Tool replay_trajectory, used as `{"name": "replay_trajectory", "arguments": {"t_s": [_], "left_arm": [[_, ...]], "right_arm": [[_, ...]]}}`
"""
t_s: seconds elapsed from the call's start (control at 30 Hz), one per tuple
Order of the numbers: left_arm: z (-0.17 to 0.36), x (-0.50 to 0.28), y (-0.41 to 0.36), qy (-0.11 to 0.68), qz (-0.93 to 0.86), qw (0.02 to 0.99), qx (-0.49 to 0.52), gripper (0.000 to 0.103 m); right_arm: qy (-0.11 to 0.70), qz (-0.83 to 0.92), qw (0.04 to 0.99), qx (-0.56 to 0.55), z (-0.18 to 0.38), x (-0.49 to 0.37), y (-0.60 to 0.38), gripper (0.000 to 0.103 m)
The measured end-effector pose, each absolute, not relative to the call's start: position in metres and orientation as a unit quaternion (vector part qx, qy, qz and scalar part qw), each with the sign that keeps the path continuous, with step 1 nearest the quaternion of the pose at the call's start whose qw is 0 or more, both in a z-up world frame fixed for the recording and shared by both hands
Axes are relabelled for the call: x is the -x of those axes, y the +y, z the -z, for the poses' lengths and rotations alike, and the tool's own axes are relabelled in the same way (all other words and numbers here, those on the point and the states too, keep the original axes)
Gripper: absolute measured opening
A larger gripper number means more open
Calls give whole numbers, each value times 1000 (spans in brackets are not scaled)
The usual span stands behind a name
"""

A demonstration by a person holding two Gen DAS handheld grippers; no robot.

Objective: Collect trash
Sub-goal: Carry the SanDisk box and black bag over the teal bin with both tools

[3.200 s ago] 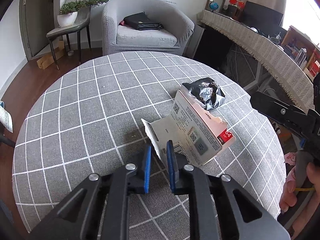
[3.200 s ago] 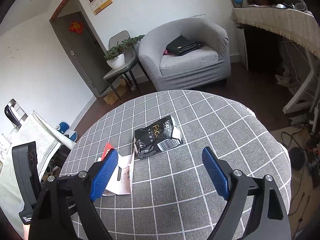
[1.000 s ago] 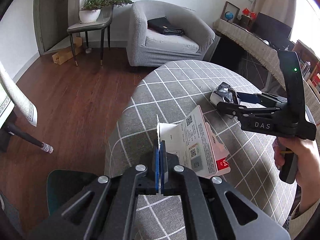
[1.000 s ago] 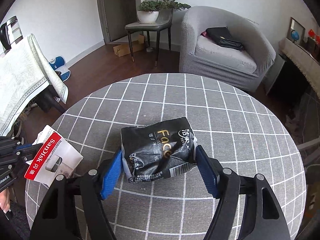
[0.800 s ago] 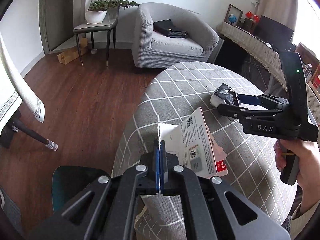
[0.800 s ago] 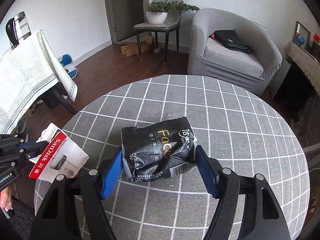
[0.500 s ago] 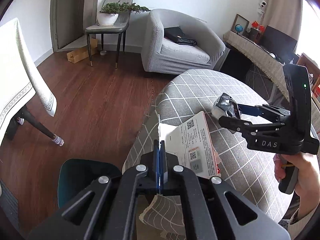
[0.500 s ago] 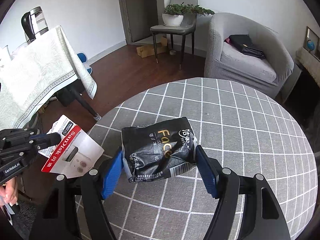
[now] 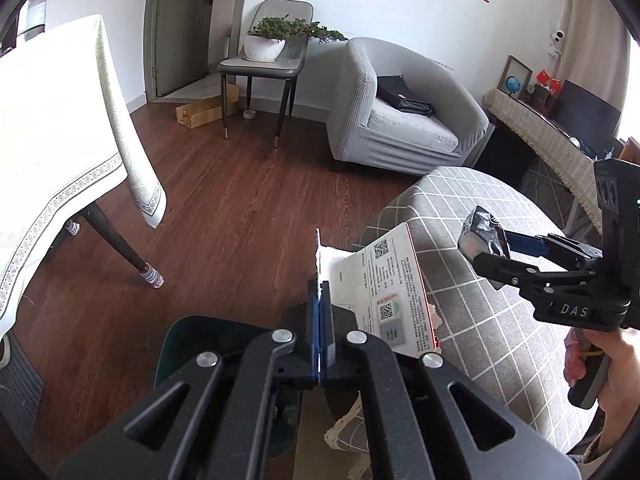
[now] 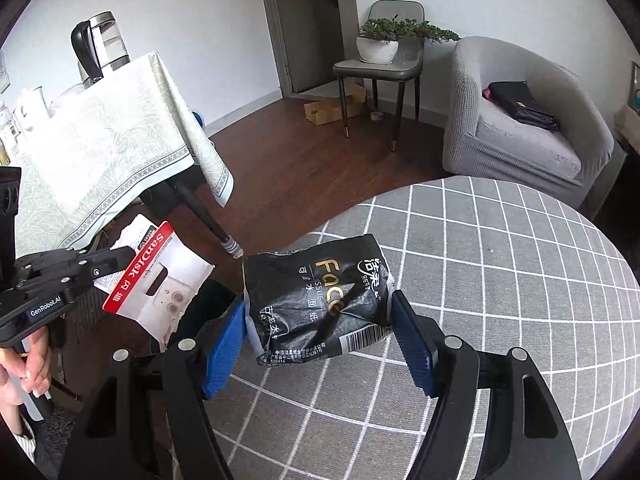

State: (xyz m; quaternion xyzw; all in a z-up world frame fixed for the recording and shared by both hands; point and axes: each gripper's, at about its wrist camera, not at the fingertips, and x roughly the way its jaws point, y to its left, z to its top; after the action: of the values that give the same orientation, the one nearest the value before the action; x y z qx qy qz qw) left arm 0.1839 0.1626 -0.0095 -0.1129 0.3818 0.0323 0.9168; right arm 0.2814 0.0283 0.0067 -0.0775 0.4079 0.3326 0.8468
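My left gripper (image 9: 319, 312) is shut on the edge of a white and red SanDisk card package (image 9: 394, 288), held in the air beyond the round table's left edge. The package also shows in the right wrist view (image 10: 160, 284), with the left gripper (image 10: 116, 262) at its side. My right gripper (image 10: 320, 332) is shut on a black tissue packet (image 10: 316, 300) and holds it above the table's left rim. The packet (image 9: 480, 232) and right gripper (image 9: 500, 248) show at the right of the left wrist view. A dark bin (image 9: 200, 344) sits on the floor under the left gripper.
The round table with a grey checked cloth (image 10: 500, 300) is at the right. A table with a white cloth (image 9: 52, 152) stands at the left, its leg (image 9: 124, 248) on the wooden floor. A grey armchair (image 9: 404, 120) and a chair with a plant (image 9: 272, 52) stand behind.
Both grippers have moved left off the table with their loads. The card package now hangs over the floor near the dark bin. The tissue packet is lifted to the table's left rim.
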Motion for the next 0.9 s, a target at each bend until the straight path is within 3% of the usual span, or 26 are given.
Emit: {"name": "replay_trajectory", "arguments": {"t_s": [0.9], "left_arm": [[105, -158, 268, 489, -107, 860, 96, 1]], "right_arm": [[415, -418, 805, 71, 4, -258, 153, 71]]}}
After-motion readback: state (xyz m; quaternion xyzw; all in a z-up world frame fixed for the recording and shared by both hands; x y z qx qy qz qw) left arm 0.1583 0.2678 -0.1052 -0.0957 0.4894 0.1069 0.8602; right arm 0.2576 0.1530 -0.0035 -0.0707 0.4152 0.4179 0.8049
